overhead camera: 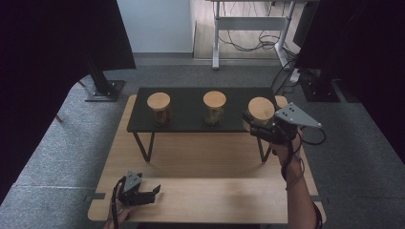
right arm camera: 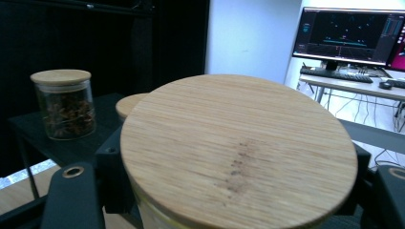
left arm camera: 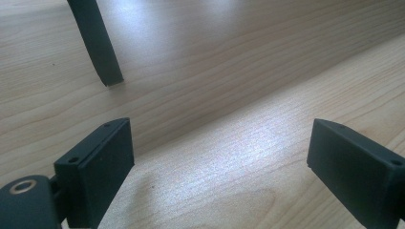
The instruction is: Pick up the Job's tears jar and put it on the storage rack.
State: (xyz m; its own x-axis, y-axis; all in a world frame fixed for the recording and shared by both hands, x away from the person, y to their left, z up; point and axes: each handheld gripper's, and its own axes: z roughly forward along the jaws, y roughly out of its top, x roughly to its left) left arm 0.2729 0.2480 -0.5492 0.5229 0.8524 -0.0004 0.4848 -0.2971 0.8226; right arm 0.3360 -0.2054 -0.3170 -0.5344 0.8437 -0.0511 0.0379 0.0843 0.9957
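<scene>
Three glass jars with round wooden lids are at a low black shelf [overhead camera: 191, 119] that stands on the wooden table [overhead camera: 205, 162]. The left jar [overhead camera: 158, 109] [right arm camera: 64, 105] holds dark dried bits, and the middle jar [overhead camera: 214, 107] stands beside it. My right gripper [overhead camera: 255, 125] [right arm camera: 234, 191] is shut on the right jar [overhead camera: 261, 109] at the shelf's right end, with its lid [right arm camera: 239, 143] large between the jaws. Whether that jar rests on the shelf I cannot tell. My left gripper [overhead camera: 155, 192] [left arm camera: 219, 167] lies low on the table's front left, open, with bare wood between its jaws.
A black shelf leg [left arm camera: 98, 45] stands ahead of the left gripper. Beyond the table are a desk frame [overhead camera: 250, 24] with loose cables, a stand base [overhead camera: 102, 90] on the grey carpet and dark curtains on both sides. A lit monitor [right arm camera: 348, 36] sits on a far desk.
</scene>
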